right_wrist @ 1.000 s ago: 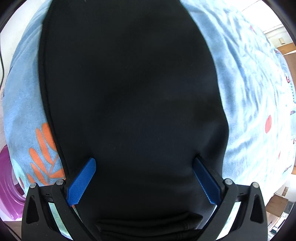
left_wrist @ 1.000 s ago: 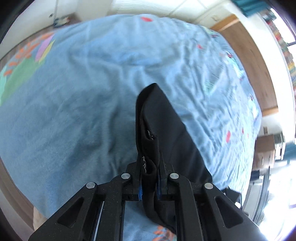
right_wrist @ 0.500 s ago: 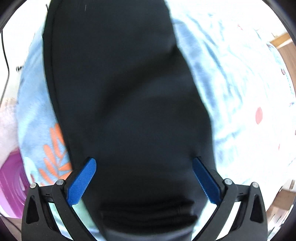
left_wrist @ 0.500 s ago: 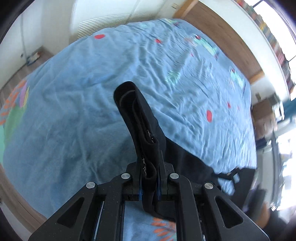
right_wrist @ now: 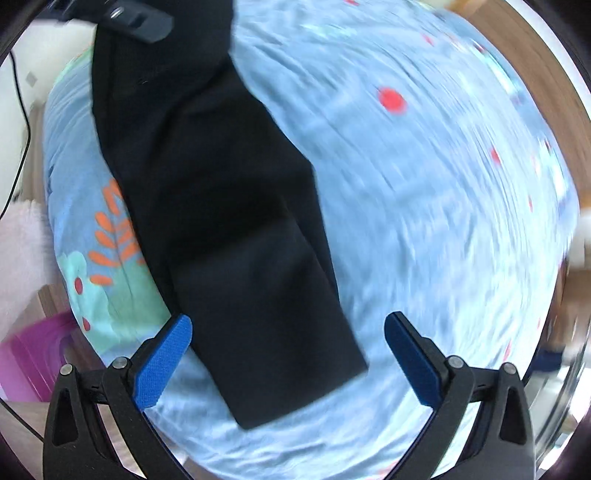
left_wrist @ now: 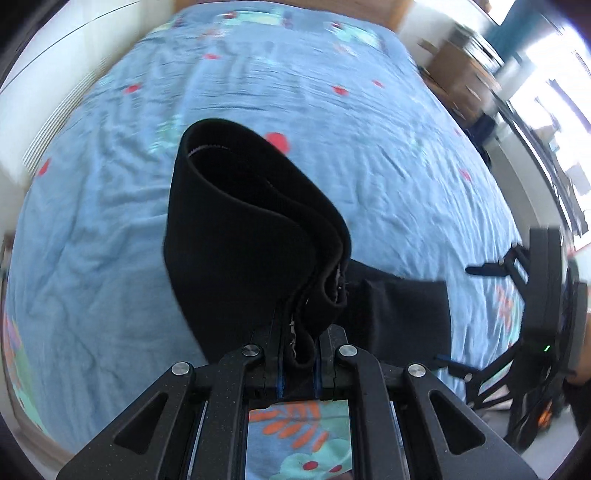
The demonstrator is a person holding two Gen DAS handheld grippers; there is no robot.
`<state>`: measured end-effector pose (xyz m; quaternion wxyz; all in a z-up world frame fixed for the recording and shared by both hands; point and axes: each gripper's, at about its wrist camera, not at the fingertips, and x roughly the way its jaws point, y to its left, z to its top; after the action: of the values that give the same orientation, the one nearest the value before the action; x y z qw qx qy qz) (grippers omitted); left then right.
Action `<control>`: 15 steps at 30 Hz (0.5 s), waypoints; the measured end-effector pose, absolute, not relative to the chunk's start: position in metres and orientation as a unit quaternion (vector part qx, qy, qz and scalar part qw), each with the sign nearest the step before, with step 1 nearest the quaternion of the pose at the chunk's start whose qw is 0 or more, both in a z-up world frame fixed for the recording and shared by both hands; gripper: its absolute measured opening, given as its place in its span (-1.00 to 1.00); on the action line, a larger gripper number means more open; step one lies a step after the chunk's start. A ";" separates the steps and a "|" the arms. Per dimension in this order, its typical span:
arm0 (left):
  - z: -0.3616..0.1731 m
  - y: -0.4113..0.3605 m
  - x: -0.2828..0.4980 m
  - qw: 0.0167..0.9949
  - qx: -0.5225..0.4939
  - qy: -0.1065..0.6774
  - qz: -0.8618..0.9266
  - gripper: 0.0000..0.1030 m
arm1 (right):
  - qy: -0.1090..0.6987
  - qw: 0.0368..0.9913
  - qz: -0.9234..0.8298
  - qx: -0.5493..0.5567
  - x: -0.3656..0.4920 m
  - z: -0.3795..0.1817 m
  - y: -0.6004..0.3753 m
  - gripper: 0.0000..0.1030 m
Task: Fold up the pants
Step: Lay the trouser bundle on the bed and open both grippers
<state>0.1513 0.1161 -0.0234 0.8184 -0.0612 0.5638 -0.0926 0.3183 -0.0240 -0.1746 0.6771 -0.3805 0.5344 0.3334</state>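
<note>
Left gripper (left_wrist: 298, 363) clamped on the bunched waistband end of the black knit pants (right_wrist: 236, 229), lifted above the light-blue patterned bedspread (left_wrist: 110, 229); right gripper (right_wrist: 288, 354) spread wide with blue pads (right_wrist: 162, 360) either side of the hem end, gripping nothing, hovering just over it. Pants draped in one long strip along the bedspread's near edge, long axis running from the left gripper (right_wrist: 122, 14) at the far end to the hem end lying flat just under the right one. Judged next: waistband end carried over toward the hem, right gripper being the nearer to pin that end.
</note>
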 end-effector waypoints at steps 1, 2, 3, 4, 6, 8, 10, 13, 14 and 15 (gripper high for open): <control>-0.030 0.100 0.154 0.813 -0.039 0.570 -0.111 -0.84 | 0.537 0.688 0.326 -0.364 0.317 -0.174 -0.037 1.00; -0.037 0.083 0.155 0.805 -0.018 0.578 -0.132 -0.84 | 0.538 0.696 0.320 -0.352 0.313 -0.176 -0.047 1.00; -0.044 0.071 0.156 0.799 -0.007 0.583 -0.148 -0.84 | 0.540 0.705 0.312 -0.337 0.308 -0.178 -0.056 1.00; -0.050 0.057 0.157 0.791 0.005 0.589 -0.164 -0.84 | 0.541 0.714 0.306 -0.323 0.306 -0.179 -0.069 1.00; -0.062 0.027 0.157 0.779 0.039 0.596 -0.191 -0.84 | 0.545 0.727 0.294 -0.298 0.305 -0.179 -0.090 1.00; -0.071 0.003 0.157 0.772 0.056 0.597 -0.209 -0.84 | 0.552 0.736 0.280 -0.275 0.302 -0.182 -0.111 1.00; -0.071 -0.014 0.155 0.768 0.068 0.596 -0.225 -0.84 | 0.559 0.741 0.271 -0.256 0.299 -0.186 -0.123 1.00; -0.074 -0.038 0.155 0.762 0.091 0.592 -0.246 -0.84 | 0.568 0.746 0.259 -0.230 0.292 -0.191 -0.144 1.00; -0.076 -0.047 0.153 0.758 0.099 0.592 -0.255 -0.84 | 0.570 0.749 0.255 -0.222 0.290 -0.192 -0.150 1.00; -0.077 -0.057 0.151 0.755 0.104 0.592 -0.261 -0.84 | 0.572 0.750 0.253 -0.217 0.289 -0.196 -0.155 1.00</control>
<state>0.1508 -0.0567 -0.0774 0.7554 0.1039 0.5919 -0.2613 0.2894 -0.1550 -0.1955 0.7499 -0.2167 0.5716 0.2529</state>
